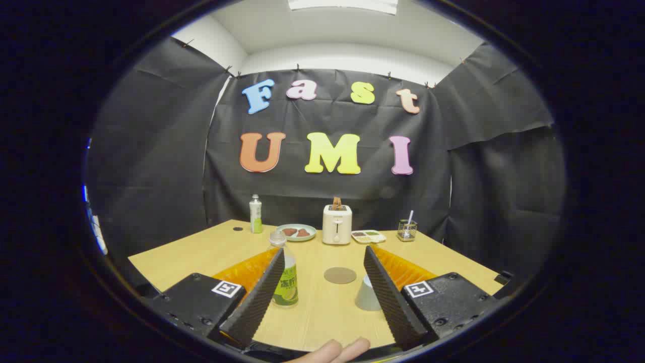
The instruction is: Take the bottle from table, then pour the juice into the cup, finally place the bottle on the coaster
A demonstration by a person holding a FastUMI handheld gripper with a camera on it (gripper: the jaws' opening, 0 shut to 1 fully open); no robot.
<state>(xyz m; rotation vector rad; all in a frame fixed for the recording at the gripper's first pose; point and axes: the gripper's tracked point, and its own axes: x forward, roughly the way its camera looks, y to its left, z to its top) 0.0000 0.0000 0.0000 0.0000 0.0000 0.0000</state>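
The tongs (322,297) stood wide open with nothing between their fingers, held low over the near edge of the counter (201,252). Part of a hand (335,351) showed just below them, at the very front.

The bottle (285,272) stood upright on the counter, capped, with pale green juice in its lower part. It sat just inside the left finger, which hid part of its side; whether the two touched could not be told. The cup (367,294) stood just inside the right finger, partly hidden by it, and looked to be resting mouth down, though that was hard to judge. The round brown coaster (340,275) lay bare between and a little beyond bottle and cup, toward the middle of the counter.

Along the far edge stood a second bottle (256,214), a plate (296,232) with food, a toaster (337,224), a small divided tray (368,236) and a wire holder (406,230), all well apart from the task's things.

The three task pieces seemed grouped close to the near edge so that taking, pouring and setting down would need only short moves. The wide spread of the fingers suited an approach: the bottle had not yet been taken, and the tongs would likely need to shift left to centre it before closing.
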